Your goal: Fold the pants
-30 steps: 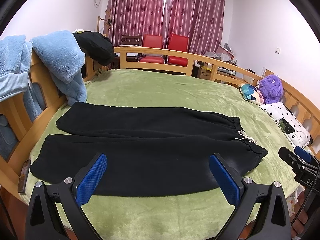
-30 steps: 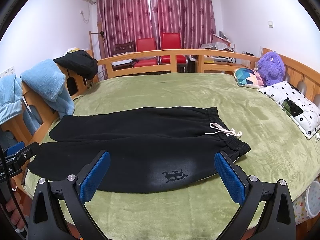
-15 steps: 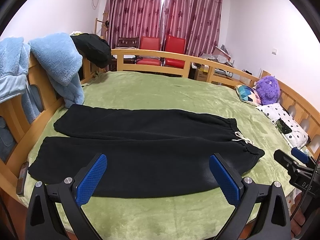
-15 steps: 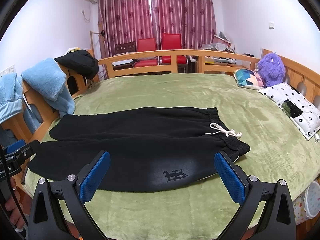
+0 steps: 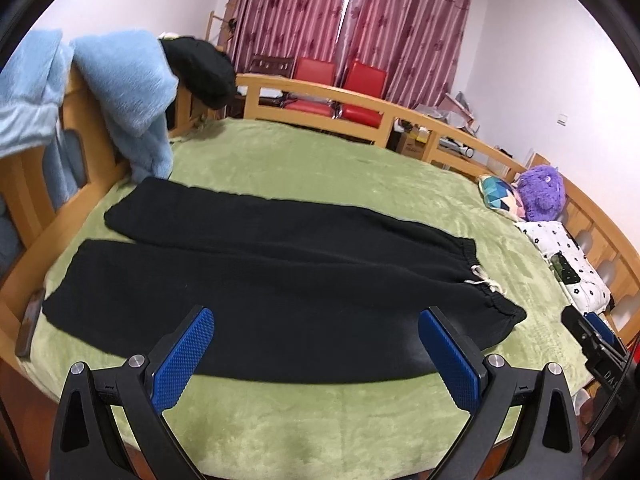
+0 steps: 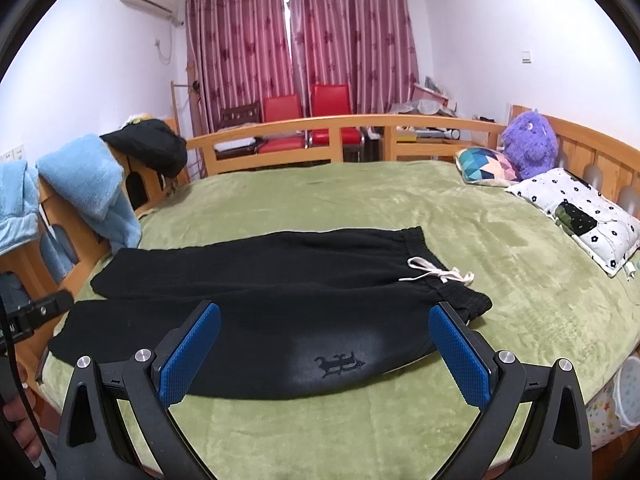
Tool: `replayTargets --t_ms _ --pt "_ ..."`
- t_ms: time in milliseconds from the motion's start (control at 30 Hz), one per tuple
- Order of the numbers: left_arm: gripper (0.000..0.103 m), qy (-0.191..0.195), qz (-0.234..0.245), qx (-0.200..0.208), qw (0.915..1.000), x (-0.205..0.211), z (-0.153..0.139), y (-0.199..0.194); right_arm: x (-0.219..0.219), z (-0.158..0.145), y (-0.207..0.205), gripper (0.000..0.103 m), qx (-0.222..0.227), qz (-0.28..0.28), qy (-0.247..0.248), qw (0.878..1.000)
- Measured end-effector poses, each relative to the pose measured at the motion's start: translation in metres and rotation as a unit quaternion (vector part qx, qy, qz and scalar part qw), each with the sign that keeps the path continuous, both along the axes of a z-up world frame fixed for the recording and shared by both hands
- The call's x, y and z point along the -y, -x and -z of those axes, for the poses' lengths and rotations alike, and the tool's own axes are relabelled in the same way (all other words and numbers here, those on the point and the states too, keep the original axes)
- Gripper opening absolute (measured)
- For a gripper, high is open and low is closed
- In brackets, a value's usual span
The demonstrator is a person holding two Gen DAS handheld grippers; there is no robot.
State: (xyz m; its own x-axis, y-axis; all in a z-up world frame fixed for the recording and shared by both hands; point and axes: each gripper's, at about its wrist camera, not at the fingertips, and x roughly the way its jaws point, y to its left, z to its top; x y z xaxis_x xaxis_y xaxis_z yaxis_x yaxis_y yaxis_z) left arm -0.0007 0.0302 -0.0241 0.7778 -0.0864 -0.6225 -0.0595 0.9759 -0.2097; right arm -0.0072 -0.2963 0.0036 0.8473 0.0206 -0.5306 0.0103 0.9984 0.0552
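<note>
Nearest each lens stand black plastic jaws faced with blue, diamond-knurled pads; the left gripper (image 5: 316,350) and the right gripper (image 6: 325,346) are both spread wide with nothing between them. Since a second ago the left view has dipped and drawn slightly nearer, while the right view has hardly changed. Just beyond the jaws, untouched, the black fleece pants (image 6: 280,304) lie flat on the plush green blanket (image 6: 500,240) of the bed, legs leading left of the jaws, elastic waistband and white drawstring (image 6: 438,274) toward the right. Farther off sit a purple plush toy (image 6: 528,144) and red chairs (image 6: 308,120).
</note>
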Motion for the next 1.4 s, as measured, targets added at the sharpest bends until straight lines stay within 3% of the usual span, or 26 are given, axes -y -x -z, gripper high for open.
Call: replayTargets --t_ms 200,300,400,567,800,933,1100,1267,1400 --pt "0.1 -0.025 -0.038 -0.042 0.9981 -0.029 0.035 -0.011 0.021 0.048 -0.019 0.102 -0.058 -0.007 0.02 0.998" --pt "0.089 -0.03 -0.07 -0.065 0.995 -0.046 0.05 -0.021 0.033 0.071 -0.034 0.102 -0.093 -0.001 0.034 0.995" --pt "0.085 -0.014 -0.089 -0.086 0.9922 -0.061 0.065 -0.03 0.052 0.091 -0.049 0.097 -0.122 -0.005 0.003 0.993" --pt "0.078 -0.042 -0.101 -0.11 0.9879 -0.075 0.082 -0.039 0.072 0.114 -0.064 0.093 -0.134 0.003 -0.04 0.99" --pt "0.075 -0.012 -0.11 -0.129 0.9854 -0.132 0.121 -0.038 0.094 0.142 -0.081 0.092 -0.153 0.038 -0.057 0.986" --pt "0.075 0.034 -0.137 -0.168 0.9756 -0.175 0.157 -0.045 0.116 0.157 -0.092 0.093 -0.174 0.082 -0.062 0.979" --pt "0.075 0.116 -0.165 -0.185 0.9619 -0.215 0.194 -0.053 0.146 0.185 -0.102 0.093 -0.21 0.12 -0.138 0.96" --pt "0.075 0.144 -0.169 -0.172 0.9598 -0.233 0.206 -0.06 0.153 0.201 -0.109 0.093 -0.214 0.135 -0.174 0.952" --pt "0.075 0.178 -0.183 -0.167 0.9522 -0.245 0.208 -0.068 0.155 0.206 -0.122 0.093 -0.218 0.135 -0.181 0.949"
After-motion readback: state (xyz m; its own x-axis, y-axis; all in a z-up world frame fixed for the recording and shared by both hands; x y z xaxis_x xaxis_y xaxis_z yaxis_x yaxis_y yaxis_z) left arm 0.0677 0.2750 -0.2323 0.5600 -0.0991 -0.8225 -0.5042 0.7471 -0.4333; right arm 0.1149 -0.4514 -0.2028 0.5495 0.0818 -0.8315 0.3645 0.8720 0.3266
